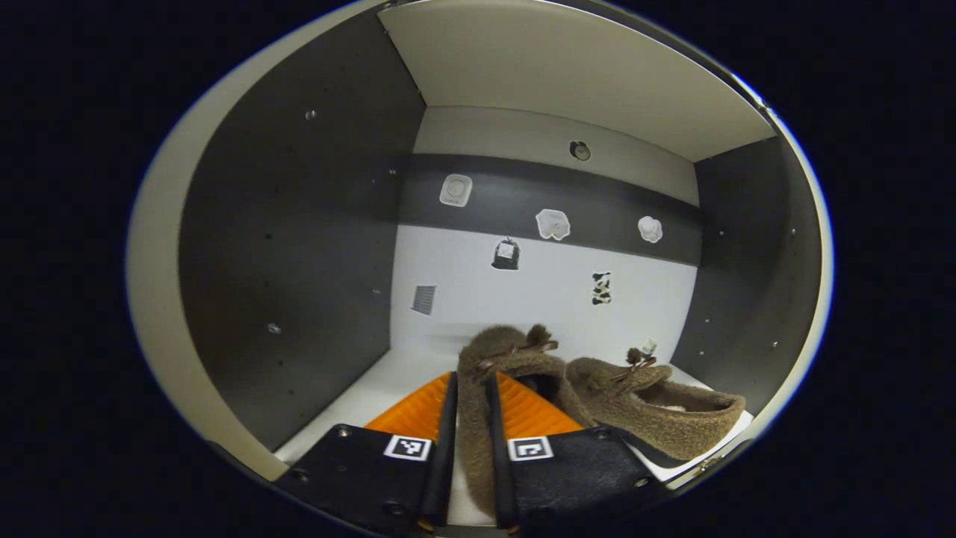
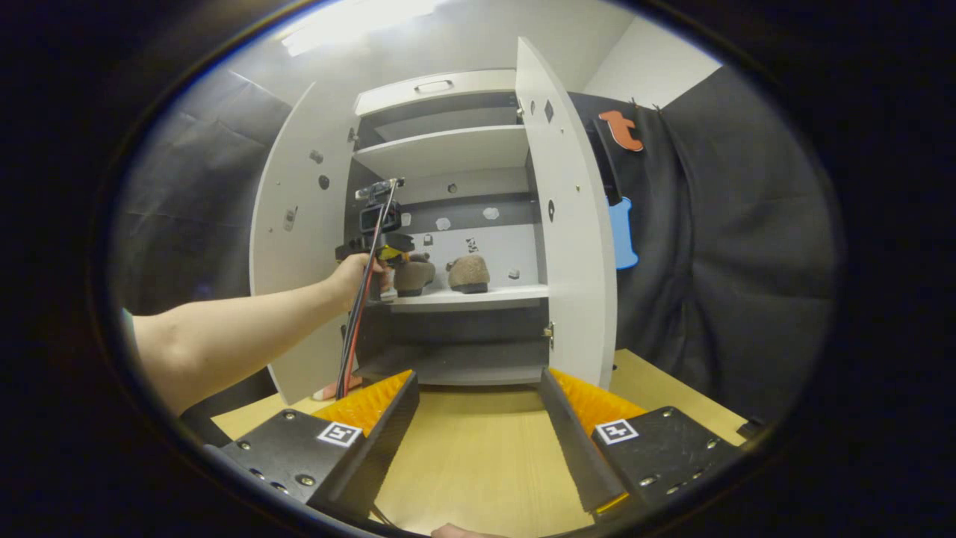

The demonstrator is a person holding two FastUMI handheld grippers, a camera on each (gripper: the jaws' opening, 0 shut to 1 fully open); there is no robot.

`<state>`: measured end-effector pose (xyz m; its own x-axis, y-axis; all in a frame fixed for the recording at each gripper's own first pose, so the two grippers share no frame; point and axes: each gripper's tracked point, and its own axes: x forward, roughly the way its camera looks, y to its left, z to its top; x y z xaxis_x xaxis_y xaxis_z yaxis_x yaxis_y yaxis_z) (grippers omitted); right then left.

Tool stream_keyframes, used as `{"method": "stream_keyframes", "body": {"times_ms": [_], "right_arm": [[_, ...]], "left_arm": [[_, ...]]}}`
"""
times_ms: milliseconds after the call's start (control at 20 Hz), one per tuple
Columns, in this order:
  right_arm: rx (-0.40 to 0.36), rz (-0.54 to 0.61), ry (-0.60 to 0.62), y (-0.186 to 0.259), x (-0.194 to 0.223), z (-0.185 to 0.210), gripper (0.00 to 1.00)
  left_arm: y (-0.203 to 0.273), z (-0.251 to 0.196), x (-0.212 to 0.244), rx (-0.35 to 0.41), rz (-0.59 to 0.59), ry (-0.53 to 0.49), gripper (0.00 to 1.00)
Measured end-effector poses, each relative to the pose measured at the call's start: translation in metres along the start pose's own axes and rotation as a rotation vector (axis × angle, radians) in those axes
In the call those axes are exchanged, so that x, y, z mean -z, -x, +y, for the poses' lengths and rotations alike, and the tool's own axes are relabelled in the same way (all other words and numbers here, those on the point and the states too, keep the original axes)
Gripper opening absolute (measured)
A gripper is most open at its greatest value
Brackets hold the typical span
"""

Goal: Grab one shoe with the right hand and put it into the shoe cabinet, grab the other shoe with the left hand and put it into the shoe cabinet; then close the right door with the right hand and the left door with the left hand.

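Shoe (image 1: 485,388) pinched at its fuzzy side wall between the left tongs (image 1: 470,418), resting on the cabinet shelf (image 2: 478,297) beside its mate (image 1: 657,411); right tongs (image 2: 478,418) spread wide above the tabletop (image 2: 463,463), both doors open.

- First shoe (image 1: 478,403): brown, fuzzy slipper with a small bow, lying on the shoe cabinet (image 2: 448,224) shelf, pinched between the left claw (image 1: 470,418) fingers.
- Second shoe (image 1: 657,411): matching brown slipper, resting on the same shelf just beside the first.
- Shoe cabinet: white with dark inner walls; left door (image 2: 299,246) and right door (image 2: 567,224) both stand open.
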<state>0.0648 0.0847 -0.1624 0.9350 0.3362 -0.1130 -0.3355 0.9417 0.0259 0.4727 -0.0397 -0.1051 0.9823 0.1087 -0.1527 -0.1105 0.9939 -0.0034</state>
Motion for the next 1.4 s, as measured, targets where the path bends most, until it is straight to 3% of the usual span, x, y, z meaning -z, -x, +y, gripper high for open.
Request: {"method": "stream_keyframes", "body": {"times_ms": [150,300,350,600,900,1200,1400], "right_arm": [[-0.003,-0.004,0.005,0.004,-0.003,0.006,0.98],[-0.009,-0.018,0.024,0.011,-0.012,0.012,0.98],[-0.005,-0.025,0.033,0.013,-0.015,0.012,0.98],[0.041,-0.065,0.033,0.034,-0.037,-0.002,0.98],[0.1,-0.092,0.02,0.045,-0.068,-0.044,0.98],[0.125,-0.107,-0.015,0.038,-0.112,-0.115,0.98],[0.181,-0.105,-0.06,0.024,-0.138,-0.179,0.97]], "left_arm": [[0.016,-0.004,-0.005,0.0,0.007,-0.027,0.75],[0.031,-0.009,-0.01,0.008,-0.009,-0.104,0.85],[0.04,-0.013,-0.012,0.019,-0.01,-0.107,0.95],[0.1,-0.026,-0.026,0.089,0.006,-0.065,0.99],[0.22,-0.043,-0.062,0.196,-0.116,-0.185,0.97],[0.342,-0.038,-0.042,0.262,-0.171,-0.236,0.98],[0.4,-0.036,-0.008,0.339,-0.117,-0.172,0.98]]}}
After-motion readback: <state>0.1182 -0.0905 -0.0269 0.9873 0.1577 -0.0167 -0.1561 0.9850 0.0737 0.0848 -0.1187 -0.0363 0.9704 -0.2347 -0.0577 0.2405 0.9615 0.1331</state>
